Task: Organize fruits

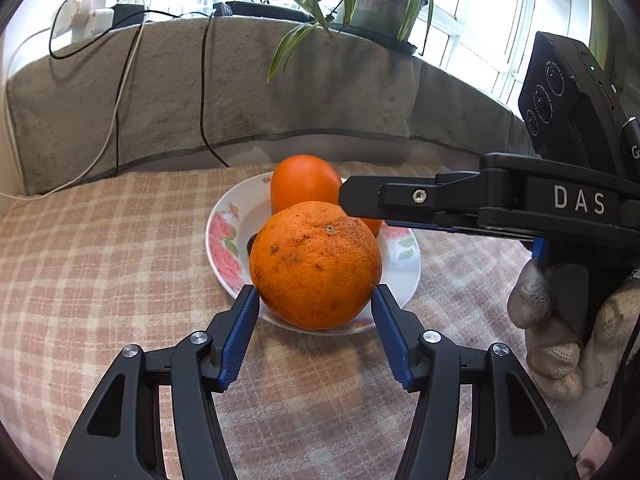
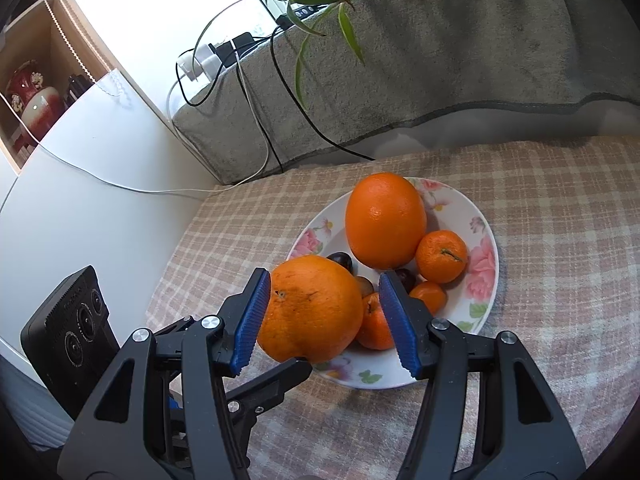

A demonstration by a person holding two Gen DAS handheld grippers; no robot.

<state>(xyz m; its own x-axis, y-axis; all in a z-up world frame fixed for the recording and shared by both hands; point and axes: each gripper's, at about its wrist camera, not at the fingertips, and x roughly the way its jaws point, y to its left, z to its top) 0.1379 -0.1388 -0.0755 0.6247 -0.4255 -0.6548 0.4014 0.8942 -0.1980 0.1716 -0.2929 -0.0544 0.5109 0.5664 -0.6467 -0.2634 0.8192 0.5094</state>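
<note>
Left wrist view. Left gripper (image 1: 316, 300) at lower centre, its blue pads (image 1: 240, 336) pinching a large speckled orange (image 1: 316, 264) on both flanks. The orange sits at the near rim of the floral plate (image 1: 224, 240), over the plate's lower edge; whether it rests on the plate or hangs just above, I cannot tell. A second, smoother orange (image 1: 304, 184) stands behind it on the plate. The other tool reaches in from the right of the frame, held by a gloved hand (image 1: 560, 320); its tip ends just above the held orange.

Right wrist view. Right gripper (image 2: 324, 320) at lower centre, tongs spread and holding nothing. Speckled orange fills the left half of the gap, against the left pad; the right pad stands apart from it. On the plate: smooth orange upper centre, mandarins (image 2: 441, 256) to its right and lower, dark plums (image 2: 340, 262) between.

Judgement: step in hand is placing the speckled orange onto the plate. Next move calls for easing it inward before release, since it overhangs the near rim and could roll onto the checked cloth (image 2: 560, 240).

Room: cloth is open left and right of the plate; grey blanket wall (image 2: 440, 80) and cables (image 2: 256, 120) close the far side.
</note>
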